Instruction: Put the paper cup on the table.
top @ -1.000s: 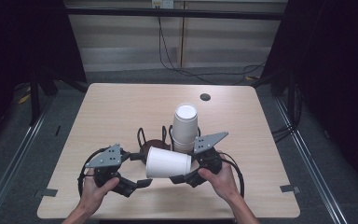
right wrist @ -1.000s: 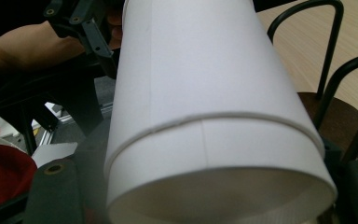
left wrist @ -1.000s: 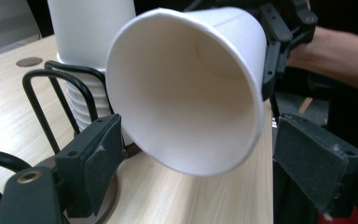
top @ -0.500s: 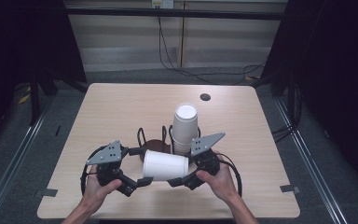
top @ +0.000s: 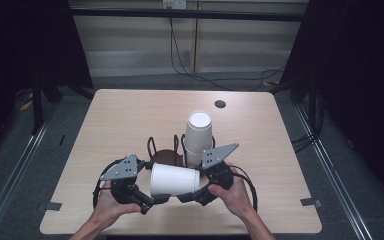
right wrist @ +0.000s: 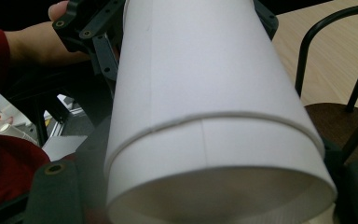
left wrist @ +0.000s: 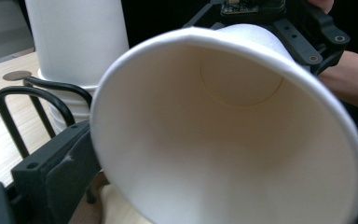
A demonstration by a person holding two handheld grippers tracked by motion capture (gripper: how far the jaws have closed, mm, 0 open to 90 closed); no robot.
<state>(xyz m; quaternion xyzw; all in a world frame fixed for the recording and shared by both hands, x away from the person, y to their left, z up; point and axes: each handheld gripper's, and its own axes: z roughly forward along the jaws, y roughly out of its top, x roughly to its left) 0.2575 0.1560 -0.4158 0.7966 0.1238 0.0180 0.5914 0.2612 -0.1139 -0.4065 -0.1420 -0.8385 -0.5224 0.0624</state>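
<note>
— White paper, lying on its side near me: that is the cup (top: 174,180), held level between my two grippers at the near edge of the table (top: 130,115).

— Which tool has it?

— My right gripper (top: 196,196) is clamped on its closed base end. My left gripper (top: 152,201) has just been opening; its jaws stand apart around the wide rim, and I look straight into the mouth of the cup (left wrist: 233,140) from there.

— And beyond the cup?

— Just past it stands a black wire holder (top: 165,150) on a dark round base. In its right ring sits an upright stack of white cups (top: 198,137), just beside my right gripper. Farther off, a small dark disc (top: 220,104) lies on the wood near the far edge.
</note>
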